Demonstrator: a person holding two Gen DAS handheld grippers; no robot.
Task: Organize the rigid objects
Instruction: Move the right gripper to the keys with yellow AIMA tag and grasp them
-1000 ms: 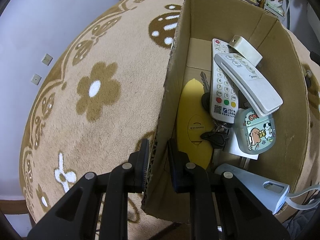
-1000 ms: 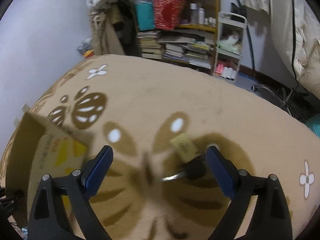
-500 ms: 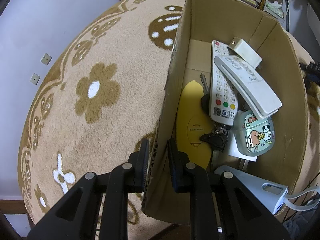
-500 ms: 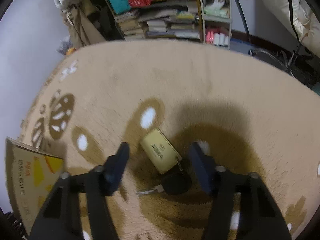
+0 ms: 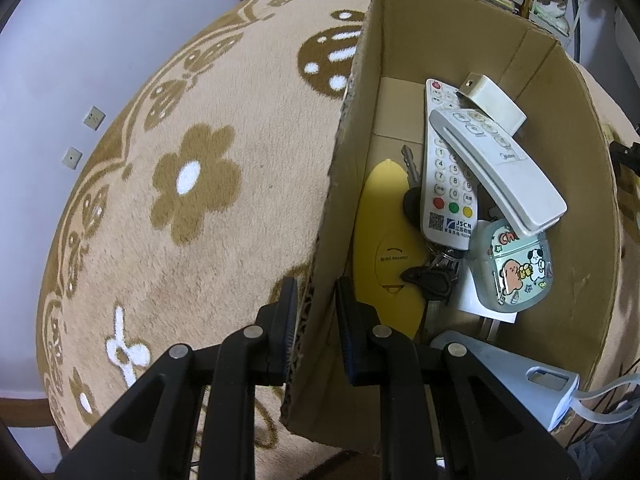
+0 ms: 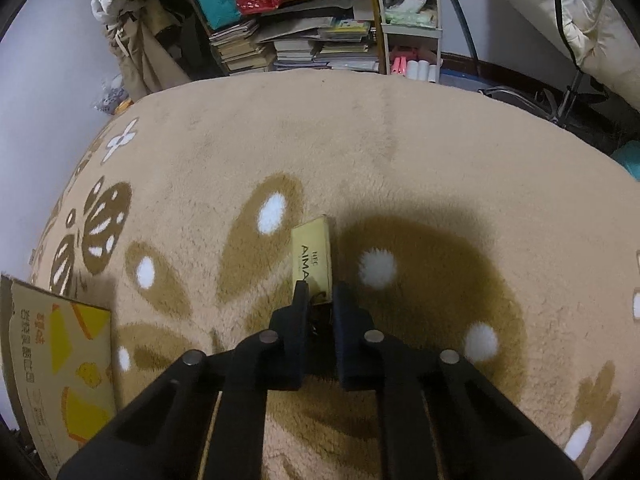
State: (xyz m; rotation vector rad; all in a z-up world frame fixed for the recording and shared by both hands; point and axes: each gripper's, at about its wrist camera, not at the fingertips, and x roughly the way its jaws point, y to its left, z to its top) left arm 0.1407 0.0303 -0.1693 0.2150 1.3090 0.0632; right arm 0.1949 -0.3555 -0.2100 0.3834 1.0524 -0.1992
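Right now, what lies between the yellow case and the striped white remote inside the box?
In the left wrist view, keys lie between the yellow case and the white remote.

A beige flowered carpet [image 6: 400,152] carries the cardboard box [image 5: 568,184] and a yellow tag [image 6: 312,258]

Your left gripper [image 5: 314,312] points steeply down, jaws clamped on the near wall of the cardboard box [image 5: 340,184], one finger outside it, one inside. Your right gripper [image 6: 320,308] also angles steeply down at the rug, jaws drawn nearly together on the near end of the yellow tag [image 6: 312,262], pinching where its key ring sits.
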